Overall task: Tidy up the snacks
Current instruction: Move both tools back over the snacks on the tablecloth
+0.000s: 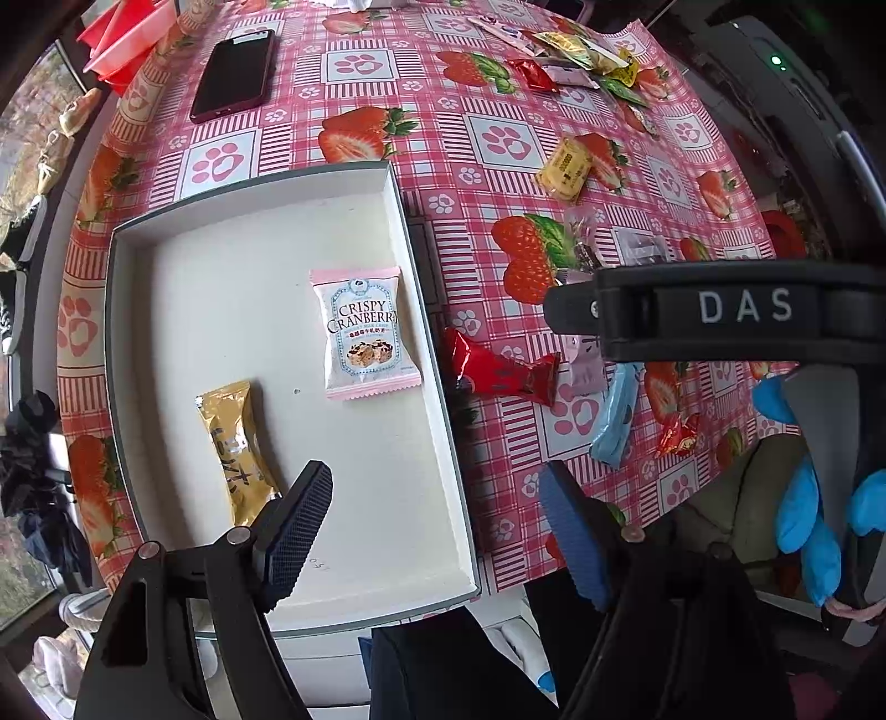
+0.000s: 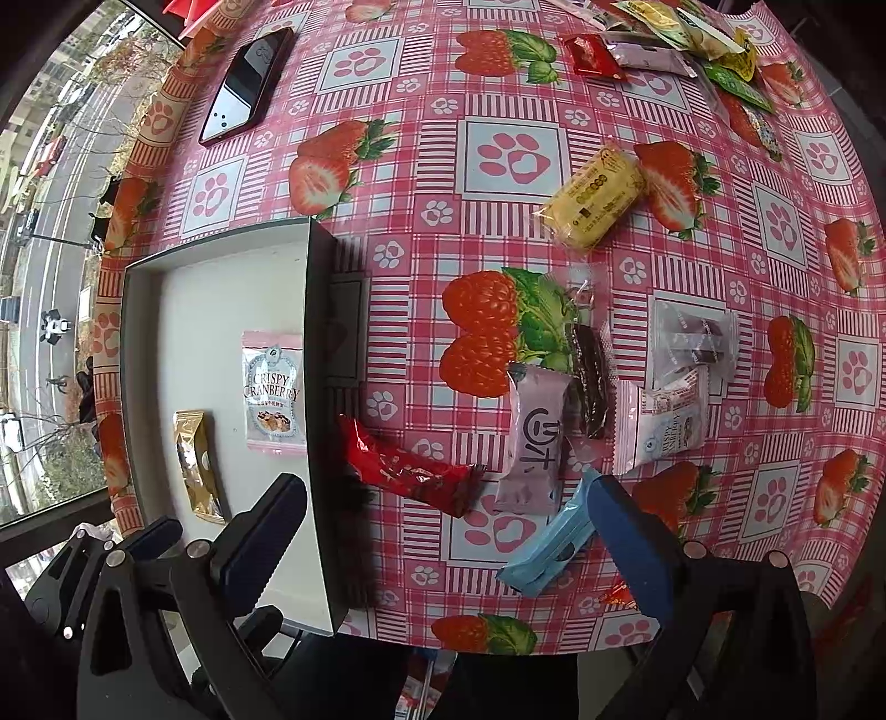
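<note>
The white box (image 1: 166, 310) sat at the left of the left view, on the bench (image 1: 498, 138) with its pink strawberry cloth. Two snacks lay inside it. The cranberry bag (image 1: 365, 332) was near the middle of the frame, by the box's right wall. The gold bar (image 1: 238, 448) lay lower and to the left, just above one finger of the left tool (image 1: 437, 531).

The left tool was spread wide and held nothing. The right tool (image 2: 448, 531) was spread wide too, and it was empty.

Most of the job was not done yet. Many snacks were out on the cloth. In the right view, the red wrapper (image 2: 410, 471) lay just beside the box, low in the middle. Next to it were the pale purple pack (image 2: 531, 443) and the light blue pack (image 2: 548, 543), close to the right tool's blue finger. Above them lay a dark bar in clear wrap (image 2: 590, 382) and a second cranberry bag (image 2: 664, 421). The yellow pack (image 2: 592, 205) sat higher up. A pile of more snacks (image 2: 681, 33) was at the top right. A phone (image 2: 246, 83) lay at the upper left.

The red wrapper looked like the easiest one to pick next.
</note>
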{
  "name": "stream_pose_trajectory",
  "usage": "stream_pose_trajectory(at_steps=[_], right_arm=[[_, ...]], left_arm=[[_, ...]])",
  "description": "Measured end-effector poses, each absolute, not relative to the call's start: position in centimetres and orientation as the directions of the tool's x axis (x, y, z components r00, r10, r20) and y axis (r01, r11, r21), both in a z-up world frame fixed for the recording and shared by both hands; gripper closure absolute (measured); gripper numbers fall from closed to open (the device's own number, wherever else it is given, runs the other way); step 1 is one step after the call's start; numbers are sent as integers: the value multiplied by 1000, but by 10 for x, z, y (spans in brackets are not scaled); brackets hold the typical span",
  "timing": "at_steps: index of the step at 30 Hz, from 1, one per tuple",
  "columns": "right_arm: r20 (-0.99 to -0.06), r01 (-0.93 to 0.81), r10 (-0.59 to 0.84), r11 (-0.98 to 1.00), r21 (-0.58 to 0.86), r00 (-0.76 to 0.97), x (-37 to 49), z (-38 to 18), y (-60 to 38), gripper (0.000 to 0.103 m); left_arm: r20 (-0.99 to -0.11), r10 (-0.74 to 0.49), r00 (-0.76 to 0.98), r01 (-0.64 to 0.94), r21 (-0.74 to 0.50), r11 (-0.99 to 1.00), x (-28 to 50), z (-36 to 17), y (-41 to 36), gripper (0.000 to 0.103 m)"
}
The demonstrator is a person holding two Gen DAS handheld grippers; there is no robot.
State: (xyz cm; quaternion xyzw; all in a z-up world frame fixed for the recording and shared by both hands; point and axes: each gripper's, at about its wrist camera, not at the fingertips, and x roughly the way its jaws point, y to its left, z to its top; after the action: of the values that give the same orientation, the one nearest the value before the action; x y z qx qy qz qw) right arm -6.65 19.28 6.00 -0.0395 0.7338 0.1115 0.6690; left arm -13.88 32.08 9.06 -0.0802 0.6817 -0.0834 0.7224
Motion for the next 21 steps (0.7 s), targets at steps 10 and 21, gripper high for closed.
stream_pose_trajectory(at_steps=[10, 21], right_arm=[[-989, -181, 107, 976, 124, -103, -70, 58, 184, 1], [-988, -124, 98, 986, 113, -116, -73, 45, 145, 1]], left_arm=[[-973, -224, 50, 36, -222, 974, -138, 91, 314, 23], [-975, -222, 12, 80, -220, 972, -134, 80, 287, 23]])
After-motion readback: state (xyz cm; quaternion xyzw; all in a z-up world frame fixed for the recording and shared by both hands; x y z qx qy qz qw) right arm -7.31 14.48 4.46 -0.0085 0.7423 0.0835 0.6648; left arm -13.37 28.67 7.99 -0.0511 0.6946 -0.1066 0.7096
